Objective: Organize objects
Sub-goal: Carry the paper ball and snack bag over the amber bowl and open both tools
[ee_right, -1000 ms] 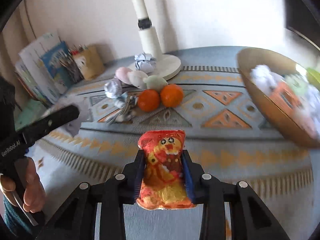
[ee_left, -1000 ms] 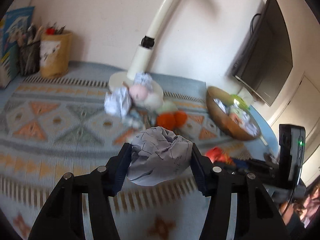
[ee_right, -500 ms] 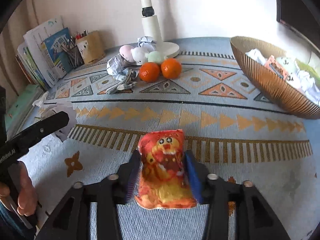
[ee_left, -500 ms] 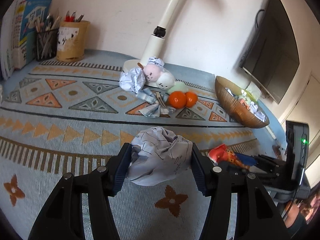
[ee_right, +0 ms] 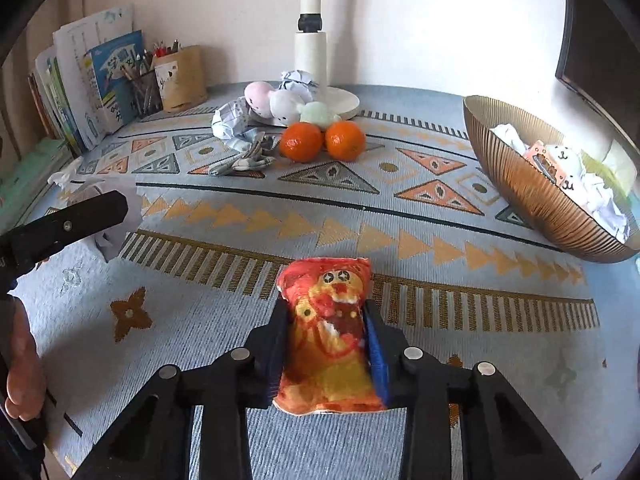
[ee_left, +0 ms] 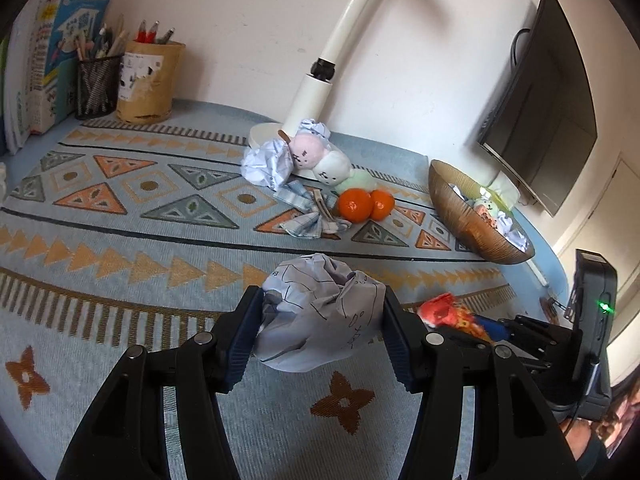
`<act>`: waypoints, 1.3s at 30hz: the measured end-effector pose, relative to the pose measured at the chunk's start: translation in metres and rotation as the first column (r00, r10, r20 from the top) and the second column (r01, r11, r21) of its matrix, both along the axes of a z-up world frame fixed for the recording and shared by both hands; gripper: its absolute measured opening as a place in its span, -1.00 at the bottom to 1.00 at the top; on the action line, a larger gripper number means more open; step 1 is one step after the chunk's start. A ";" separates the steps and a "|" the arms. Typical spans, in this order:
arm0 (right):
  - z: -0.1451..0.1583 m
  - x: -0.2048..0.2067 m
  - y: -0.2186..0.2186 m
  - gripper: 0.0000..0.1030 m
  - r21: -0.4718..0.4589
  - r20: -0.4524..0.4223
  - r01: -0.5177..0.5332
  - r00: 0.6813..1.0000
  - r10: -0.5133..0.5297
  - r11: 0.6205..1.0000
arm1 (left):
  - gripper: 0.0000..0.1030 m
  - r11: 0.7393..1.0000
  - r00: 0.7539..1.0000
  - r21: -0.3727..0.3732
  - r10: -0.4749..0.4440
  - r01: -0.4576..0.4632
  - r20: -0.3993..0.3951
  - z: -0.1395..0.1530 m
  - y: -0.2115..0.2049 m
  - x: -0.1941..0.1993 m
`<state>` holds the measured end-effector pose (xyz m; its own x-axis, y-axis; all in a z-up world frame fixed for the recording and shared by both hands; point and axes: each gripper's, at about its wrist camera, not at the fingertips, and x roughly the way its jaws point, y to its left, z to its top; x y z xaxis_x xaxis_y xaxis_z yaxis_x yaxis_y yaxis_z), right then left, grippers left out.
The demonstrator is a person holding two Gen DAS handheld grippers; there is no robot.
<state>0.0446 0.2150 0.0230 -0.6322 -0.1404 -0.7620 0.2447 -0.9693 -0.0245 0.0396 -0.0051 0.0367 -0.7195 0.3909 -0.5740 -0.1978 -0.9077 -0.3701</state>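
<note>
The left gripper (ee_left: 320, 320) is clamped on a crumpled paper ball (ee_left: 320, 316), held over the near part of the patterned tablecloth (ee_left: 120, 208). The right gripper (ee_right: 326, 344) has just been closing and now pinches an orange snack packet (ee_right: 328, 332); the packet's lower end hides behind the fingers (ee_right: 276, 344).

Far back, two tangerines (ee_right: 320, 142) sit beside small plush toys (ee_right: 276, 100) and more crumpled paper (ee_right: 230, 118) at the lamp base (ee_right: 340, 100). The lamp's top is cut off.

On the right, the ribbed bowl (ee_right: 516, 184) holds paper and toys, but the frame edge clips it, so I can't make out everything inside.
</note>
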 end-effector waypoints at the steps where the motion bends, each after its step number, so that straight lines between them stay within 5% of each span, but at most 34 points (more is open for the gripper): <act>1: 0.001 0.001 0.004 -0.34 -0.020 0.000 0.011 1.000 -0.011 1.000 | 0.07 1.000 1.000 0.000 0.004 -0.004 -0.013 0.002 0.000 0.004; 5: 0.015 0.012 0.043 -0.34 -0.192 0.023 0.042 0.999 -0.038 0.980 | 0.06 0.999 0.999 -0.017 -0.039 0.038 -0.010 0.013 0.017 0.006; 10: 0.072 0.017 0.109 -0.34 -0.304 -0.069 0.128 0.985 -0.156 0.944 | 0.06 0.986 0.980 0.010 -0.165 0.167 -0.110 0.073 0.073 -0.010; 16: 0.128 -0.009 0.195 -0.34 -0.363 -0.171 0.346 0.888 -0.426 0.866 | 0.07 0.958 0.933 -0.056 -0.287 0.281 -0.220 0.122 0.174 -0.062; 19: 0.125 -0.030 0.234 -0.34 -0.448 -0.099 0.431 0.847 -0.522 0.784 | 0.06 0.954 0.932 -0.014 -0.295 0.299 -0.210 0.120 0.208 -0.098; 22: 0.114 -0.059 0.251 -0.33 -0.434 -0.063 0.450 0.849 -0.525 0.780 | 0.06 0.951 0.930 -0.010 -0.303 0.308 -0.206 0.109 0.238 -0.124; 25: 0.102 -0.085 0.262 -0.18 -0.432 -0.030 0.466 0.848 -0.529 0.772 | 0.34 0.961 0.933 -0.029 -0.274 0.275 -0.236 0.099 0.260 -0.139; 27: 0.093 -0.099 0.274 0.01 -0.459 0.026 0.497 0.836 -0.548 0.736 | 0.76 0.973 0.943 -0.050 -0.230 0.225 -0.240 0.095 0.265 -0.143; 29: 0.087 -0.096 0.281 0.01 -0.487 0.048 0.505 0.830 -0.555 0.713 | 0.77 0.970 0.946 -0.037 -0.242 0.239 -0.218 0.094 0.260 -0.143; 31: 0.087 -0.087 0.280 0.01 -0.487 0.044 0.498 0.834 -0.550 0.717 | 0.77 0.971 0.948 -0.024 -0.238 0.238 -0.210 0.098 0.243 -0.137; 36: 0.111 -0.053 0.237 0.02 -0.431 -0.048 0.420 0.873 -0.485 0.799 | 0.77 0.983 0.964 0.035 -0.170 0.180 -0.205 0.114 0.174 -0.096; 39: 0.136 -0.030 0.191 0.09 -0.387 -0.131 0.320 0.909 -0.396 0.864 | 0.77 0.999 0.957 -0.020 0.039 -0.047 -0.289 0.127 0.111 -0.045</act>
<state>0.0145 0.4063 0.1591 -0.8225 -0.1077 -0.5585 -0.0947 -0.9423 0.3211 -0.0051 0.1054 0.1633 -0.8717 0.3431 -0.3498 -0.2528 -0.9265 -0.2787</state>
